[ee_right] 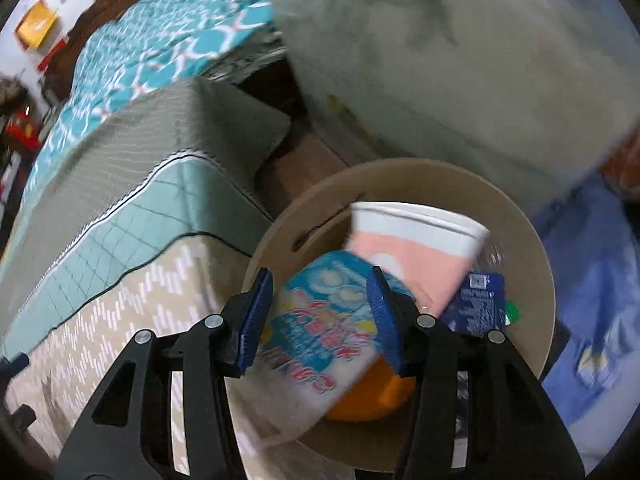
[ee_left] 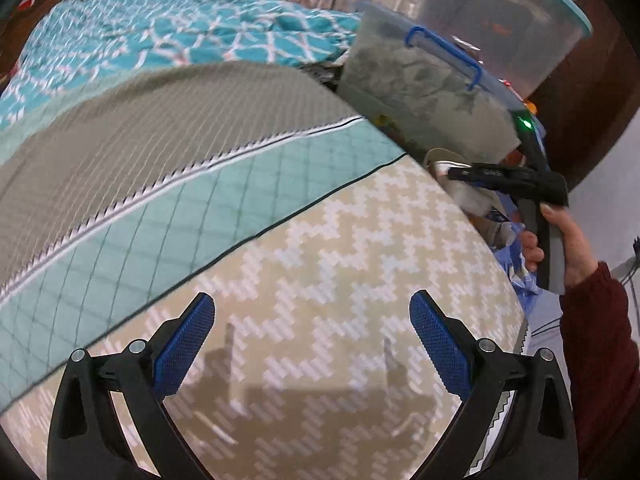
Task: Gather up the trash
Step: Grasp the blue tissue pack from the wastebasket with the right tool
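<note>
My right gripper (ee_right: 320, 312) hovers over a round beige bin (ee_right: 536, 248) beside the bed. A light blue snack packet (ee_right: 320, 332) sits between its blue pads (ee_right: 256, 320), which stand apart at the packet's sides; whether they grip it is unclear. The bin also holds a pink and white paper cup (ee_right: 412, 248), a dark blue wrapper (ee_right: 476, 304) and something orange (ee_right: 376, 400). My left gripper (ee_left: 312, 340) is open and empty above the beige zigzag bedspread (ee_left: 320, 240). The right gripper (ee_left: 516, 176) also shows in the left wrist view, at the bed's right edge.
The bed carries a teal grid cloth (ee_left: 180, 216), a grey mat (ee_left: 160, 128) and a turquoise patterned quilt (ee_left: 160, 36). Clear plastic storage boxes (ee_left: 420, 76) with blue clips stand behind the bin. Blue cloth or plastic (ee_right: 592, 280) lies right of the bin.
</note>
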